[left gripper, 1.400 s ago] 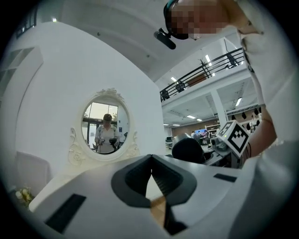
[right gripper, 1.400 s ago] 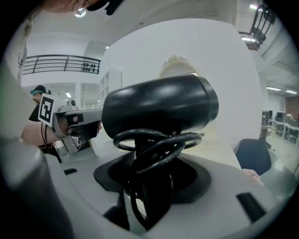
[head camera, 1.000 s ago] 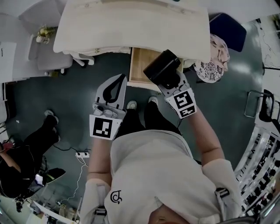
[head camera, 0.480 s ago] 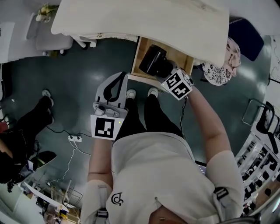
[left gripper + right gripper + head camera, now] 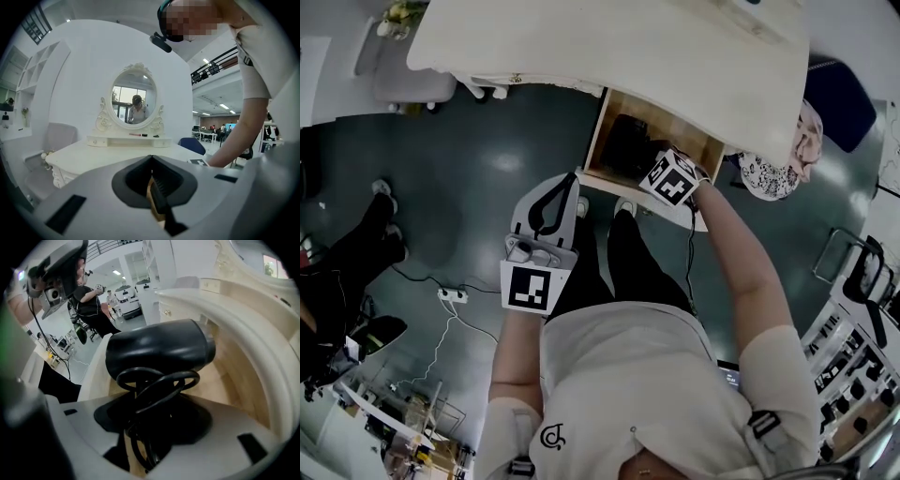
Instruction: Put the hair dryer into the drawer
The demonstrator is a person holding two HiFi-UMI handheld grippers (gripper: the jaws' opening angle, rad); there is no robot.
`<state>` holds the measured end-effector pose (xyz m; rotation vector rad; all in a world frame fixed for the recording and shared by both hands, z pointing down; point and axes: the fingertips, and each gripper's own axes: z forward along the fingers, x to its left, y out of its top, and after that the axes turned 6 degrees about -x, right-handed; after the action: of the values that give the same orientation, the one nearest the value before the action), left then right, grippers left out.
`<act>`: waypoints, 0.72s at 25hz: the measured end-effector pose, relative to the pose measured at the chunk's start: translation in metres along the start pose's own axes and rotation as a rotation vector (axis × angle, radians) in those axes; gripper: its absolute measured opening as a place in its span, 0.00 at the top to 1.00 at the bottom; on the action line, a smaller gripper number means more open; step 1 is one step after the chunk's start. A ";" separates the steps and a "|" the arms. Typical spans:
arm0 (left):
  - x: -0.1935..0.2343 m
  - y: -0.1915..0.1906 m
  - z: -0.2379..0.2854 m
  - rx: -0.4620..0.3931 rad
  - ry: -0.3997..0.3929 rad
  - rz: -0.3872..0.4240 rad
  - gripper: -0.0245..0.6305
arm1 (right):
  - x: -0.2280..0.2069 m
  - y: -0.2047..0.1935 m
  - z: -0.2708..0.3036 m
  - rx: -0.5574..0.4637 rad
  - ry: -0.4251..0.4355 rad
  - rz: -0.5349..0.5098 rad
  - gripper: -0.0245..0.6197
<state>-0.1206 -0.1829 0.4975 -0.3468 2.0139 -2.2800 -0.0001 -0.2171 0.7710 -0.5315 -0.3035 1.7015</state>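
The black hair dryer (image 5: 628,145) hangs inside the open wooden drawer (image 5: 712,155) under the white vanity table (image 5: 609,47). My right gripper (image 5: 649,161) points steeply down into the drawer, shut on the dryer's handle and coiled cord. In the right gripper view the dryer's barrel (image 5: 159,352) lies crosswise above the drawer floor (image 5: 222,380), with cord loops over the right gripper (image 5: 152,399). Whether the dryer touches the floor I cannot tell. My left gripper (image 5: 562,180) hovers in front of the drawer, shut and empty. Seen from its own camera, the left gripper (image 5: 151,159) faces the vanity.
An oval mirror (image 5: 133,101) stands on the vanity top. A grey chair (image 5: 408,89) sits at the left, a blue chair (image 5: 839,94) and a patterned cushion (image 5: 773,173) at the right. A person in black (image 5: 347,281) and a power strip (image 5: 450,297) are on the floor at the left.
My right gripper has tipped downward and sunk with the hair dryer from above the drawer's front edge into the drawer. The left gripper has dropped a little.
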 end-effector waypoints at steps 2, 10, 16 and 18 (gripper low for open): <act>0.001 -0.006 0.002 0.011 0.001 -0.004 0.94 | -0.009 -0.006 0.008 0.038 -0.007 -0.001 0.59; 0.000 -0.017 0.004 0.052 -0.002 -0.020 0.94 | -0.027 -0.016 0.025 0.148 -0.067 0.073 0.57; 0.006 -0.020 0.008 0.067 -0.009 -0.016 0.94 | -0.027 -0.016 0.030 0.168 -0.074 0.082 0.56; 0.007 -0.019 0.010 0.066 -0.010 -0.026 0.94 | -0.028 -0.013 0.029 0.164 -0.083 0.094 0.55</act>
<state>-0.1238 -0.1913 0.5182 -0.3803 1.9349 -2.3488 0.0002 -0.2390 0.8070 -0.3595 -0.1988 1.8245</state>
